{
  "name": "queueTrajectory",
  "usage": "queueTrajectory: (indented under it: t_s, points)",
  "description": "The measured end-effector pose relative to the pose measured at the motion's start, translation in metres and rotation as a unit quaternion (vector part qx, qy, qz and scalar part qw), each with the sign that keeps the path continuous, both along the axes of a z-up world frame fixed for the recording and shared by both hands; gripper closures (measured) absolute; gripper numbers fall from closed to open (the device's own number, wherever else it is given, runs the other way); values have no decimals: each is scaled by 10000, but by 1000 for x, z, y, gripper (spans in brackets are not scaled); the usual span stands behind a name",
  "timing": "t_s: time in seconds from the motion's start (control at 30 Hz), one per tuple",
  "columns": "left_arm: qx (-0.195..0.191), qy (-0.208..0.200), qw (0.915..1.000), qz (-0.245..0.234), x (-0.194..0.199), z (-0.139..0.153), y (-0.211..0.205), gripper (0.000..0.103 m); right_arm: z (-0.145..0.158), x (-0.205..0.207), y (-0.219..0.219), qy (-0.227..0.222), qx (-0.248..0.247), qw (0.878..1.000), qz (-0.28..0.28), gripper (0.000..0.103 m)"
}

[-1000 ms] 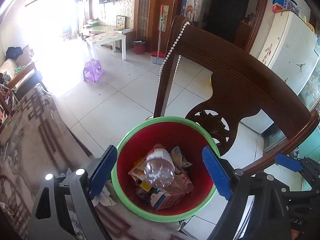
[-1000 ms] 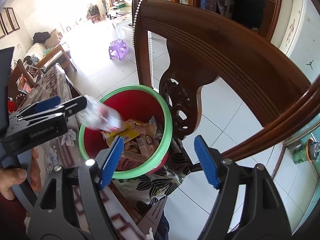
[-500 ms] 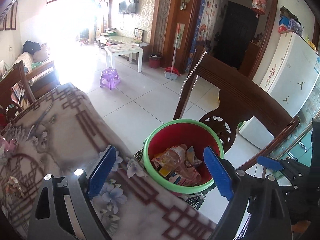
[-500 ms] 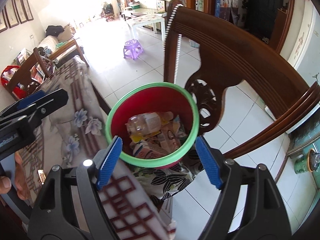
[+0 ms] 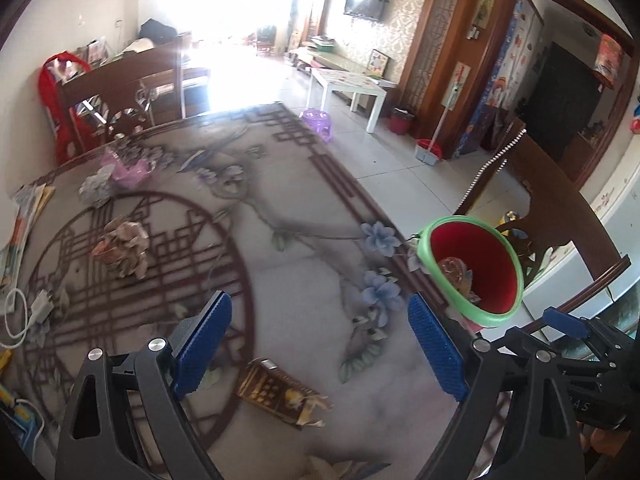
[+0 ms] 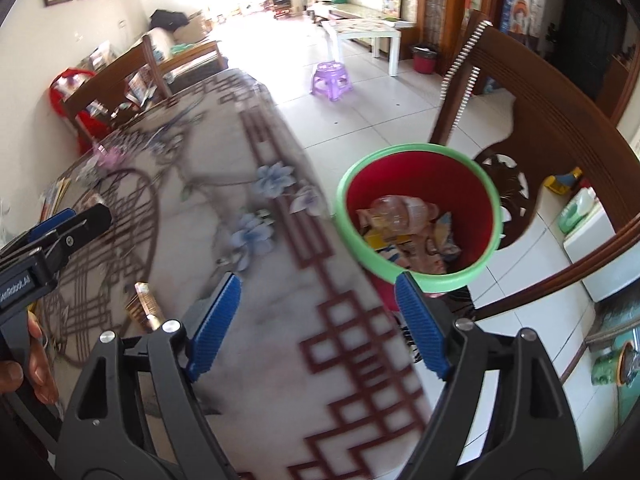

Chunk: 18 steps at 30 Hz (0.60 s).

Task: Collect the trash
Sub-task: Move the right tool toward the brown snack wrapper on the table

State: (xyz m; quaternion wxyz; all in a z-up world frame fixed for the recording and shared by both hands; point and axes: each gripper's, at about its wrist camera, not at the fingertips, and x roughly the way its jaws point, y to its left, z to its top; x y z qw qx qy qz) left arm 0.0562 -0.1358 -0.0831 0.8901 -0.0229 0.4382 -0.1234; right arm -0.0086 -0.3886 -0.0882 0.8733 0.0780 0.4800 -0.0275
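Observation:
My left gripper (image 5: 316,312) hangs open over the patterned tablecloth (image 5: 304,280), nothing between its blue pads. Just below it lies a flattened gold-brown wrapper (image 5: 280,394). Crumpled paper (image 5: 120,248) and a white paper ball (image 5: 96,188) lie farther left. The red bin with a green rim (image 5: 432,240) stands off the table's right edge. My right gripper (image 6: 318,284) hovers over the table edge beside the bin (image 6: 348,208), its jaws opening and empty. A clear plastic bottle (image 6: 396,208) lies in the bin on cartons and wrappers.
A dark wooden chair back (image 6: 560,128) curves behind the bin. A white charger and cable (image 5: 40,308) and magazines (image 5: 24,216) lie at the table's left edge. A hand (image 6: 36,364) holds the left gripper's handle. Tiled floor with a purple stool (image 6: 332,76) lies beyond.
Both grippers have swung left from above the bin to over the table. The bottle that was falling a second ago now rests in the bin. The right jaws stand wider.

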Motion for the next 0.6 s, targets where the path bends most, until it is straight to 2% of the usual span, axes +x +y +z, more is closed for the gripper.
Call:
queueTrajectory:
  t_s: [0.17, 0.23, 0.43, 0.6]
  points:
    - [182, 156, 9980, 580, -11, -15, 66, 17, -10, 2, 49, 139, -24, 9988, 477, 23]
    - [221, 247, 9961, 813, -13, -23, 91, 17, -18, 7, 75, 268, -41, 9962, 831, 23]
    - [336, 389, 9906, 1270, -13, -37, 151, 17, -51, 22, 159, 570, -268, 9784, 1968, 22]
    - [270, 436, 9891, 1378, 1, -44, 177, 17, -86, 40, 197, 1040, -87, 9667, 2339, 22]
